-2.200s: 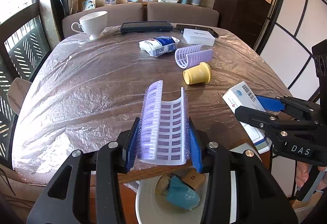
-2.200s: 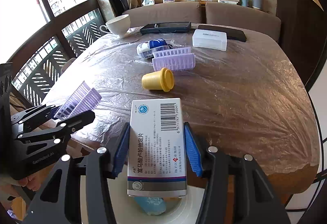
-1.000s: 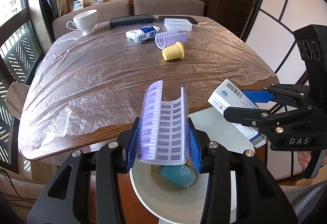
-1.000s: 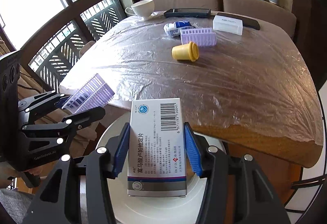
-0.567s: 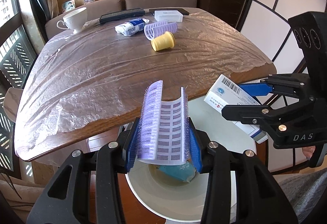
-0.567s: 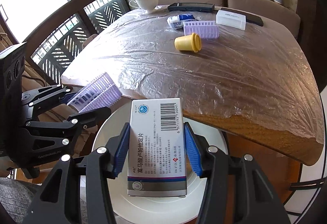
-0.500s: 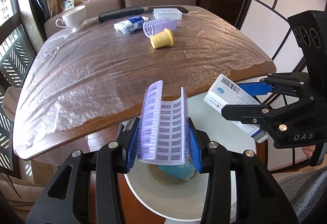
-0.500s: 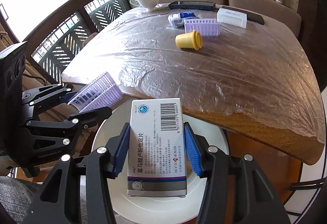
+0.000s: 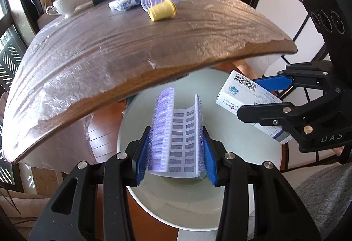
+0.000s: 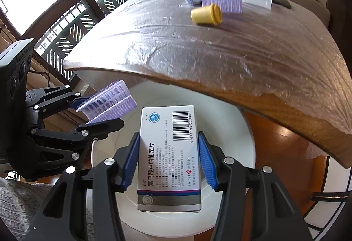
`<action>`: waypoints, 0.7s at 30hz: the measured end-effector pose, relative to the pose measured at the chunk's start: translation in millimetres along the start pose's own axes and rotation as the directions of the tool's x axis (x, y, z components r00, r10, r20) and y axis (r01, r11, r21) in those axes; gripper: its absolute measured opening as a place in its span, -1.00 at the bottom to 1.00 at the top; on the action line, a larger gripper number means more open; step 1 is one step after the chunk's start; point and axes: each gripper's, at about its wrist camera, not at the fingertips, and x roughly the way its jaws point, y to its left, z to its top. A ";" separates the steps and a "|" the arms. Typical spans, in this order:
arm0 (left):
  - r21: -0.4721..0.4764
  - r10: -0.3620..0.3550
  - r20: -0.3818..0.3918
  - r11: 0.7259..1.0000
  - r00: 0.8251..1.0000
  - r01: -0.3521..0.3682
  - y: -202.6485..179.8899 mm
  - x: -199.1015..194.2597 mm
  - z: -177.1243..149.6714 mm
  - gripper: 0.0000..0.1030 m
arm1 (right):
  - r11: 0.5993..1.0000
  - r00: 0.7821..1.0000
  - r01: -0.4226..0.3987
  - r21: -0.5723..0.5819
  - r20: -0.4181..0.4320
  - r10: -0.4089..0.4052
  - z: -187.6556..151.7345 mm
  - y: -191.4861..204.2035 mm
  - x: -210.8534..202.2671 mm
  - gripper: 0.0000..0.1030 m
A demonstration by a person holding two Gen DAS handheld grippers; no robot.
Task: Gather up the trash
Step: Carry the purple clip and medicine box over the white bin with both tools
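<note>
My left gripper (image 9: 176, 148) clamps the purple curler piece (image 9: 176, 131), my right gripper (image 10: 169, 162) the medicine box (image 10: 169, 157), both over the white bin (image 9: 253, 208); probably centred enough, so I release both straight down.

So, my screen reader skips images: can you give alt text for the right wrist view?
The right hand-held gripper holds a white medicine box above a white bin beside the table. At left, the left hand-held gripper holds a purple hair roller.

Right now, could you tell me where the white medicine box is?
The white medicine box sits between the right gripper's fingers, over the open white bin below the table edge, beside the purple curler piece held by the left gripper.
</note>
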 end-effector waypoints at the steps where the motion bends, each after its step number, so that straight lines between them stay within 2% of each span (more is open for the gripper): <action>1: 0.002 -0.001 -0.006 1.000 1.000 0.001 -0.3 2.5 0.0 -0.14 | 1.000 1.000 0.001 0.000 -0.006 -0.001 -0.9 -0.2 2.7 -0.02; 21: 0.028 0.008 -0.082 1.000 0.997 -0.006 -0.7 40.4 -6.1 -0.14 | 0.999 0.996 0.047 0.009 -0.073 -0.046 -8.0 -5.7 49.6 -0.02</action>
